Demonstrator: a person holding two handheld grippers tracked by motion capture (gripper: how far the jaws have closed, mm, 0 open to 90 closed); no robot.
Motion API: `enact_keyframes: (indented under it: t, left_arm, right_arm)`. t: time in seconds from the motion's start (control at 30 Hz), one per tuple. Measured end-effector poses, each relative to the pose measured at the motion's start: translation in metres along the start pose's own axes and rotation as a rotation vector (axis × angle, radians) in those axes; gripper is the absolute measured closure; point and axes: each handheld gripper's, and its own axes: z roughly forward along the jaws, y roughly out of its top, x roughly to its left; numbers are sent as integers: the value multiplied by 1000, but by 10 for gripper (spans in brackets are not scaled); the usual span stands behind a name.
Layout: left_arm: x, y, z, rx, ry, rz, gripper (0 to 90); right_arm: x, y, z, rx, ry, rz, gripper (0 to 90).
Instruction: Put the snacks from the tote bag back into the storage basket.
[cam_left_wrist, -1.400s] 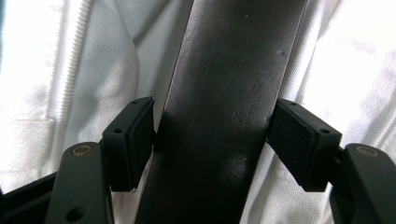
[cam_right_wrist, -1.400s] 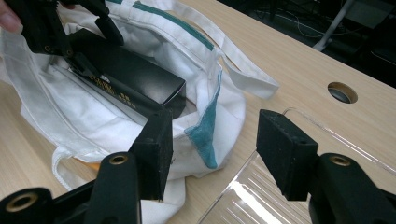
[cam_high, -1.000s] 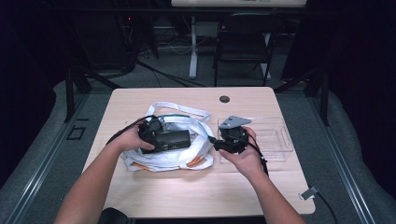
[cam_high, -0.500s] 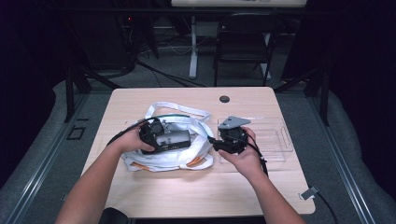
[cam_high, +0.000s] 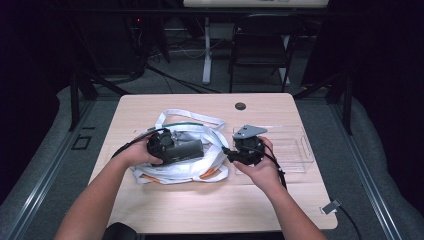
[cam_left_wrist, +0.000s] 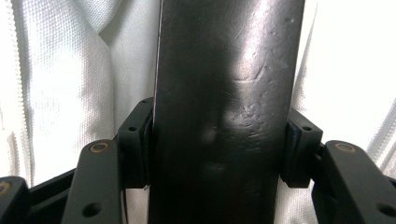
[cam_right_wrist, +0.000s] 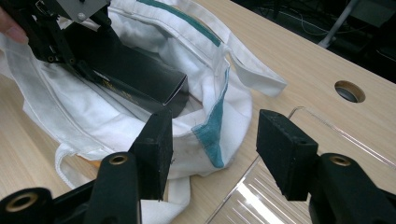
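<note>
On the counter (cam_high: 165, 205) lies a white cloth bag (cam_high: 210, 165) with a teal-edged mouth, its handles spread toward the far edge, and just to its right a clear plastic tray (cam_high: 295, 150). My left claw (cam_left_wrist: 219, 154) is clamped on a long black box (cam_left_wrist: 224, 93), whose far end sits inside the bag's mouth over white fabric. My right claw (cam_right_wrist: 212, 140) is released, its jaws parted and holding nothing, just outside the bag's teal rim and above the tray's near corner.

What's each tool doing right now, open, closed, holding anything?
Left tool: closed on the black box, over the white bag.
Right tool: open, holding nothing.
</note>
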Motion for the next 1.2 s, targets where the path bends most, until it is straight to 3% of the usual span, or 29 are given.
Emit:
enact_keyframes:
  t: [0.47,0.57,0.67,1.2]
  left_arm:
    - [2,-4,-6,-28,3,10,425]
    - [3,-6,-11,-38,0,0,425]
    - [3,-8,-16,-62,-16,-34,427]
    - [4,-18,-44,-130,-34,-91,429]
  right_arm:
    - [1,-1,2,2,0,-2,460]
    - [0,-2,2,0,0,3,460]
    - [0,-2,3,2,-2,3,460]
    - [0,-2,2,-6,0,6,461]
